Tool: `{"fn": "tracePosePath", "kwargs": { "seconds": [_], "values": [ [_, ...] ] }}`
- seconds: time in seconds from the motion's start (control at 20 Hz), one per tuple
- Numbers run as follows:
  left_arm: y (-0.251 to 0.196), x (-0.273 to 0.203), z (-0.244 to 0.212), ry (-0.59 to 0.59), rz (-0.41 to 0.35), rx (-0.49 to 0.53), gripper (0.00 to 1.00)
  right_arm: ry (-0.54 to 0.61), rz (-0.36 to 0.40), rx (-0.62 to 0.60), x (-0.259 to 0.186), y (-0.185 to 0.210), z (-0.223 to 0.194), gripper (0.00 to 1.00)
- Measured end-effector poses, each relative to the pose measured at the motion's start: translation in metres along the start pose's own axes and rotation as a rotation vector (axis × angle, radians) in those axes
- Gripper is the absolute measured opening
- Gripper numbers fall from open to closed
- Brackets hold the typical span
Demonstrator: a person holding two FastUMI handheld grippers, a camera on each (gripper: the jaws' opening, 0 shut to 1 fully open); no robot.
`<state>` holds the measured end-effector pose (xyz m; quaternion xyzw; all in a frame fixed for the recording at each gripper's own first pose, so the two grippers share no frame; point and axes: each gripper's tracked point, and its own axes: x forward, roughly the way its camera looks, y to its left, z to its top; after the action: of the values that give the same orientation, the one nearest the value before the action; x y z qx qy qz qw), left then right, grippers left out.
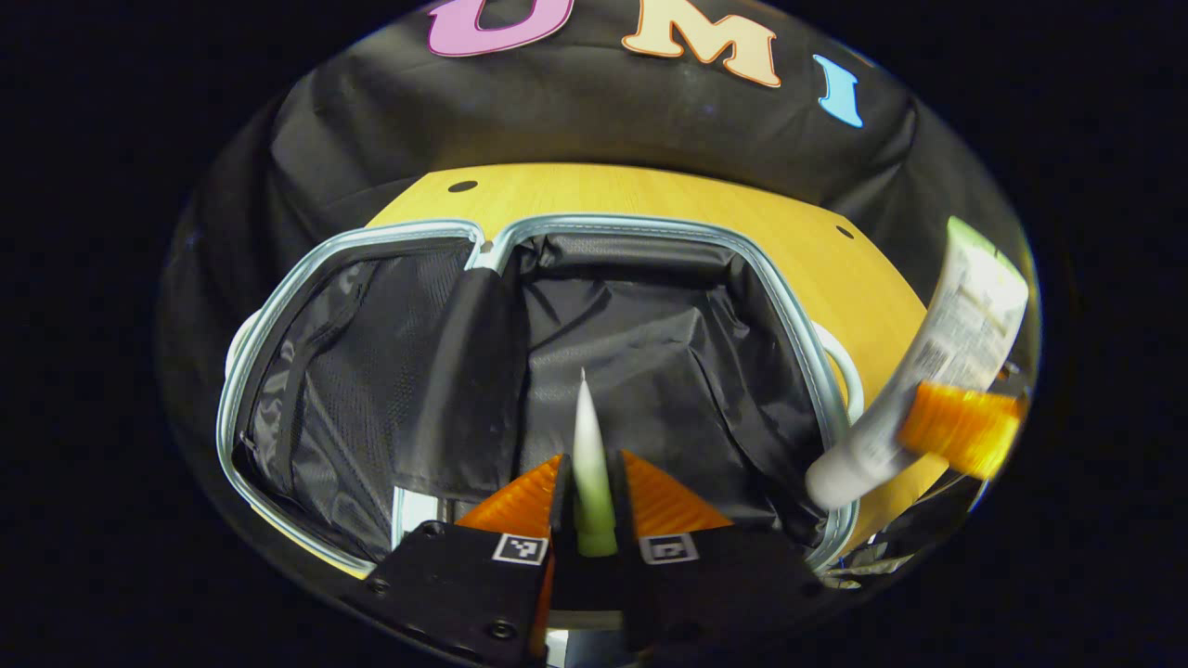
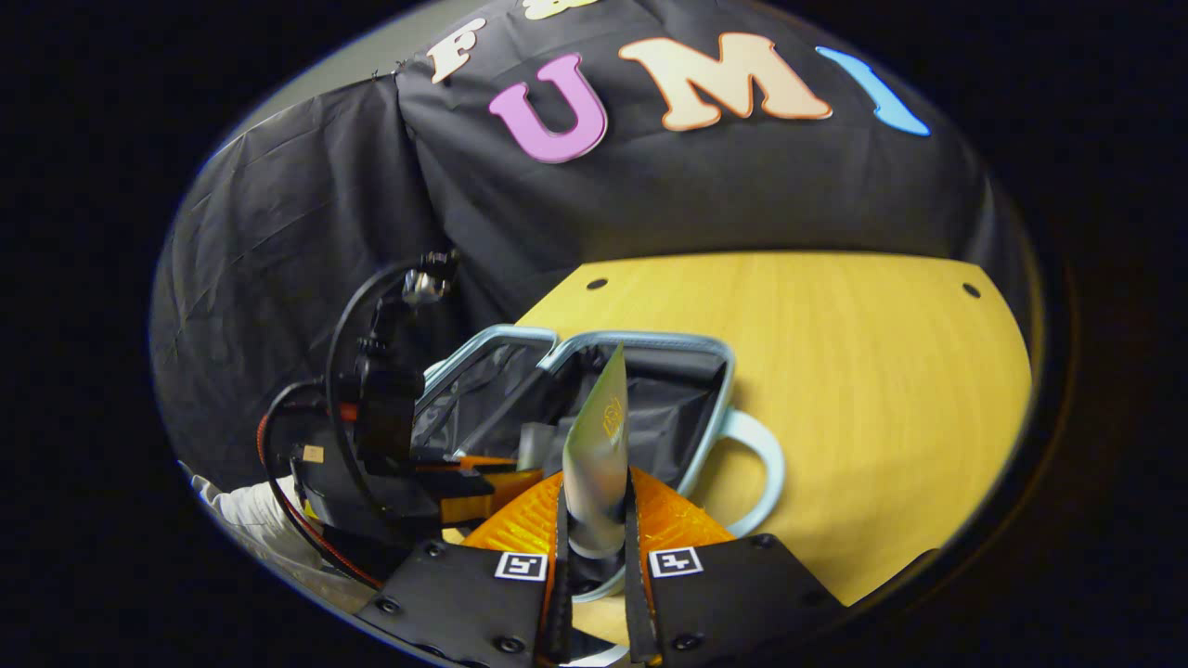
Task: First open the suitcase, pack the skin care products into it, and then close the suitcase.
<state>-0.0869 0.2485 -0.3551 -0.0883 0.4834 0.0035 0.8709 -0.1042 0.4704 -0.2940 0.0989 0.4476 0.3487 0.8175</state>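
Suitcase (image 1: 520, 371) lies open on the wooden counter (image 1: 650, 195), both halves flat w/ black lining up, light-blue rim all round. It sits toward the counter's left side in the right gripper view (image 2: 640, 390); the counter's right part (image 2: 882, 390) is bare wood. Pale handle (image 2: 756, 473) sticks out from the suitcase's right rim.

Left gripper (image 1: 592, 501): closed down on a pale green-white tube (image 1: 590, 464), both orange fingers pressed against its sides, crimped end pointing up and fwd. Tube hangs over the suitcase's right half, above the lining, not touching it.

Right gripper (image 2: 594, 520): also clamped narrow on a 2nd tube (image 2: 599, 455), a frosted, greenish one, both fingers on it, flat end up. It's near the suitcase's front-right edge, by the handle. Same white tube seen from the left gripper view (image 1: 928, 371), tilted, cap end low, just outside the suitcase's right rim, orange finger (image 1: 961, 427) across it.

Left gripper's black body and cables (image 2: 380, 417) show at the left of the right gripper view, over the suitcase's left half. A white sleeve (image 2: 246, 510) is below it.
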Motion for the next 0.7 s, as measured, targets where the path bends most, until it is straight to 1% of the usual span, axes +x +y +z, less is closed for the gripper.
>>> {"fn": "tracePosePath", "kwargs": {
  "seconds": [0.15,0.2,0.25,0.35,0.4,0.45,0.5,0.55,0.6,0.65,0.7],
  "values": [
    [-0.002,-0.013,0.027,-0.106,-0.075,-0.014,0.85,0.100,-0.031,0.023,0.026,0.005,-0.033,0.25],
    [-0.001,-0.016,0.037,-0.140,-0.090,-0.014,0.82,0.126,-0.044,0.042,0.033,0.007,-0.041,0.22],
    [0.004,-0.024,0.047,-0.171,-0.098,-0.014,0.81,0.149,-0.061,0.056,0.038,0.005,-0.047,0.25],
    [0.020,-0.033,0.065,-0.225,-0.092,-0.018,0.83,0.163,-0.099,0.059,0.041,0.003,-0.051,0.27],
    [0.034,-0.038,0.073,-0.244,-0.080,-0.024,0.85,0.163,-0.109,0.060,0.040,0.003,-0.050,0.24],
    [0.049,-0.040,0.080,-0.262,-0.065,-0.033,0.86,0.147,-0.121,0.063,0.041,0.004,-0.050,0.29],
    [0.069,-0.044,0.088,-0.285,-0.035,-0.047,0.85,0.128,-0.133,0.056,0.041,0.003,-0.046,0.30],
    [0.089,-0.050,0.093,-0.298,-0.006,-0.062,0.89,0.106,-0.150,0.043,0.048,0.000,-0.039,0.30],
    [0.109,-0.054,0.097,-0.312,0.026,-0.077,0.87,0.082,-0.151,0.042,0.051,-0.001,-0.030,0.40],
    [0.132,-0.057,0.099,-0.317,0.063,-0.091,0.89,0.053,-0.151,0.045,0.055,-0.002,-0.020,0.42],
    [0.156,-0.060,0.101,-0.325,0.099,-0.105,0.92,0.022,-0.145,0.047,0.053,0.001,-0.010,0.61]
  ]
}}
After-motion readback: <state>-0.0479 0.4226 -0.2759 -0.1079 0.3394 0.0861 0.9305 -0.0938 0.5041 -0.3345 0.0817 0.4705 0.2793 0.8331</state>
